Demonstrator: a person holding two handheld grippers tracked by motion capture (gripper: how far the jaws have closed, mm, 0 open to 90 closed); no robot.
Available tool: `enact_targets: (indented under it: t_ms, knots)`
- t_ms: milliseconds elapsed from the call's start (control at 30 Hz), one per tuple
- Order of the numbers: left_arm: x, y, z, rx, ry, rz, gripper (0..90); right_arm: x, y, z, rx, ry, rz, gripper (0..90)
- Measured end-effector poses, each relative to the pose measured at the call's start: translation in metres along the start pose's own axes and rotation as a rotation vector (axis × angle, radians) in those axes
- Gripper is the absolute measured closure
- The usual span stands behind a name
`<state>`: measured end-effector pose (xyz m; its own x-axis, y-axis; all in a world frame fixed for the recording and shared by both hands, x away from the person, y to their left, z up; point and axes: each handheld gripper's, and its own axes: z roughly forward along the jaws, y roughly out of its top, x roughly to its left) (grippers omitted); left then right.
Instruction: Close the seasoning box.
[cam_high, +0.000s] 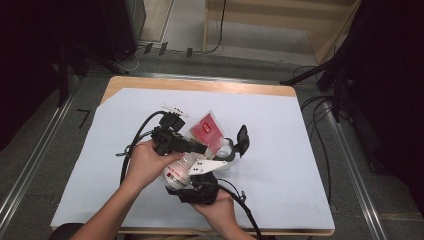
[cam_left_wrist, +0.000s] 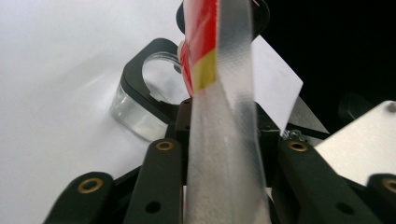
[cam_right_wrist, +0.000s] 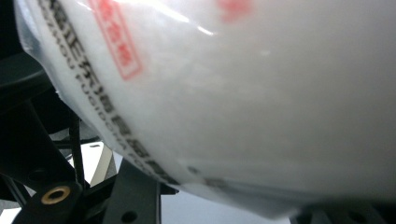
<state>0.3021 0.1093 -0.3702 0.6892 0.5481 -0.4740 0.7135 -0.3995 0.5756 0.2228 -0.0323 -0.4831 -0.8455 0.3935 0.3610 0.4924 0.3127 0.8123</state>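
A clear plastic bag (cam_high: 206, 129) with a red label and white contents is held over the white table cover between both grippers. My left gripper (cam_high: 202, 148) reaches in from the left. In the left gripper view this gripper (cam_left_wrist: 224, 126) is shut on the bag's flat red-and-yellow sealed edge (cam_left_wrist: 224, 70). My right gripper (cam_high: 192, 172) comes up from below and is shut on the bag's bulging lower part (cam_right_wrist: 233, 93), which carries printed text. A clear jar (cam_high: 226, 148) with a black rim and an open black lid (cam_high: 243, 139) lies just beyond the bag, also seen as the jar (cam_left_wrist: 140, 112) in the left gripper view.
A white sheet (cam_high: 280, 150) covers the wooden table, whose bare edge (cam_high: 200, 84) shows at the back. Black cables (cam_high: 135, 137) trail from the grippers to the left and to the front. Dark stands and floor cables (cam_high: 320, 105) flank the table on both sides.
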Motion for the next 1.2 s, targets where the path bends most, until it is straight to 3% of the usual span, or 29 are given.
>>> enact_targets:
  t_ms: [33, 67, 100, 233, 300, 400, 500, 700, 867, 933, 1133, 1200]
  knots:
    - [0.000, 0.000, -0.001, 0.005, 0.006, 0.000, 78.1, 0.001, 0.000, 0.000, 0.002, 0.000, -0.004, 59.8]
    - [0.000, 0.000, 0.000, 0.010, 0.006, 0.000, 85.4, 0.004, 0.002, 0.001, 0.011, -0.023, -0.040, 60.0]
    - [0.000, 0.001, 0.000, 0.019, -0.003, -0.010, 85.4, 0.004, 0.002, 0.001, 0.011, -0.023, -0.040, 60.0]
    - [-0.003, 0.007, 0.000, 0.035, 0.022, -0.049, 86.2, 0.014, 0.007, 0.003, 0.045, -0.092, -0.132, 57.8]
    - [-0.004, 0.011, -0.001, 0.035, 0.022, -0.070, 85.3, 0.017, 0.011, 0.003, 0.042, -0.117, -0.146, 56.6]
    - [-0.008, 0.019, -0.003, 0.052, 0.030, -0.076, 80.6, 0.016, 0.019, 0.000, 0.021, -0.101, -0.111, 58.8]
    - [-0.012, 0.026, -0.002, 0.088, 0.005, -0.066, 76.6, 0.017, 0.023, 0.000, 0.015, -0.086, -0.100, 59.5]
    - [-0.011, 0.025, -0.005, 0.067, -0.010, -0.047, 75.5, 0.016, 0.024, -0.002, 0.012, -0.059, -0.091, 60.6]
    - [-0.006, 0.023, -0.002, 0.076, -0.037, -0.074, 70.9, 0.012, 0.018, -0.002, 0.013, -0.007, -0.047, 61.1]
    - [-0.005, 0.022, -0.003, 0.075, -0.045, -0.093, 69.9, 0.010, 0.016, -0.002, 0.011, -0.021, -0.037, 61.3]
    - [-0.008, 0.020, -0.004, 0.084, 0.005, -0.071, 81.5, 0.014, 0.016, -0.002, 0.023, -0.049, -0.082, 61.3]
    - [-0.007, 0.020, -0.003, 0.092, 0.018, -0.085, 83.0, 0.015, 0.017, 0.000, 0.028, -0.046, -0.092, 60.7]
